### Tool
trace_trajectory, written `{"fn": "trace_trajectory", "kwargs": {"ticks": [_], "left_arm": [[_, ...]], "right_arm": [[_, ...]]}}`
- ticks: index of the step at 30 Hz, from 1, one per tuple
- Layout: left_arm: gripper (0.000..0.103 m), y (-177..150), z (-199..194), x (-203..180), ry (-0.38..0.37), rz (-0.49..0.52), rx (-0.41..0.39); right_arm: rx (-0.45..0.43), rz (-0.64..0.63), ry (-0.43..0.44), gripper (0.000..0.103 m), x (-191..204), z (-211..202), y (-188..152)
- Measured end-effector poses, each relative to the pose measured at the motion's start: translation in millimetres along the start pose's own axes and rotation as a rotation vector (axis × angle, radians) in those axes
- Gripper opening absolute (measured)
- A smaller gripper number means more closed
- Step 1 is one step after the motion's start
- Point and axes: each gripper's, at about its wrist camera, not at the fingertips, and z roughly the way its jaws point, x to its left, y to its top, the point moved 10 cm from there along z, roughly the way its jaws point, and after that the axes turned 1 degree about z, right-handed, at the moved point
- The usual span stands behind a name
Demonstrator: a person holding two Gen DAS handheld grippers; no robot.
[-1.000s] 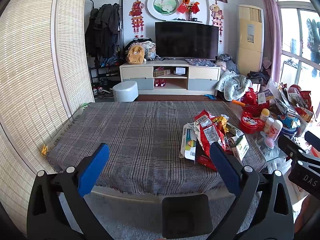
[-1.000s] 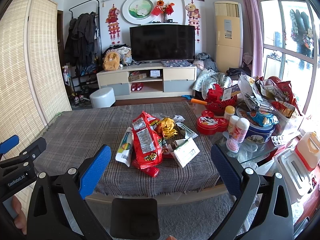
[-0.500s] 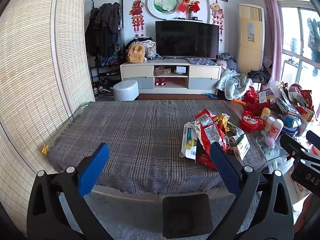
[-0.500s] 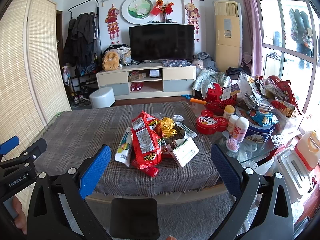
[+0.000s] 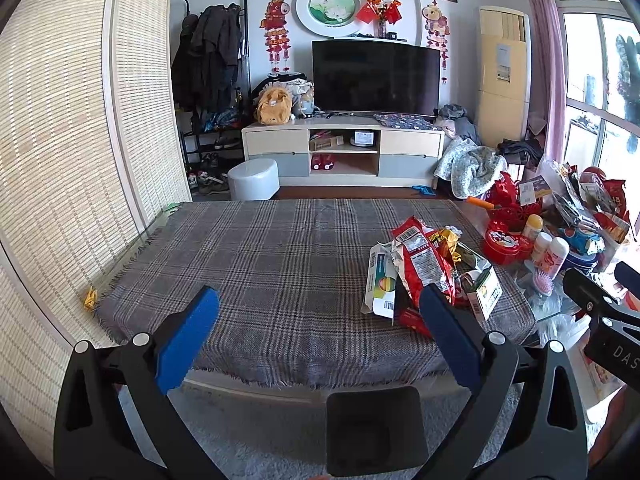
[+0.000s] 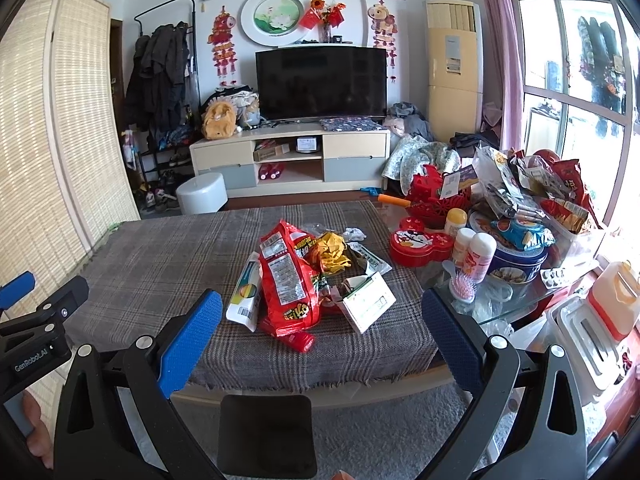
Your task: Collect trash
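Observation:
A pile of trash lies on the plaid-covered table (image 6: 160, 264): a big red snack bag (image 6: 286, 280), a white flattened carton (image 6: 246, 294), a crumpled yellow wrapper (image 6: 332, 250) and a small white-green box (image 6: 368, 302). The pile also shows in the left wrist view, with the red bag (image 5: 424, 264) at the table's right. My right gripper (image 6: 320, 336) is open and empty, in front of the pile near the table's front edge. My left gripper (image 5: 320, 334) is open and empty, left of the pile.
A glass side table (image 6: 520, 304) to the right carries a red tin (image 6: 420, 242), bottles, a blue tin and snack bags. A white container (image 6: 588, 340) stands on the floor at the right. A bamboo screen (image 5: 60, 160) runs along the left. A TV stand (image 5: 344, 152) is at the back.
Both grippers have drifted slightly; the view barely shifts. Nothing was taken hold of or moved on the table.

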Motion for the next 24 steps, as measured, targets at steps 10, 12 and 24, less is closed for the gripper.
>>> {"fn": "trace_trajectory", "kwargs": {"ticks": [10, 12, 24], "left_arm": [[0.095, -4.3, 35.0, 3.1, 0.019, 0.033, 0.058], [0.095, -4.0, 50.0, 5.4, 0.042, 0.049, 0.079], [0.095, -3.3, 141.4, -25.5, -0.001, 0.113, 0.205]], "right_arm": [[0.043, 0.036, -0.035, 0.100, -24.7, 29.9, 7.8], [0.064, 0.044, -0.058, 0.100, -32.8, 42.6, 7.2], [0.202, 0.148, -0.120, 0.098, -76.7, 140.4, 0.4]]}}
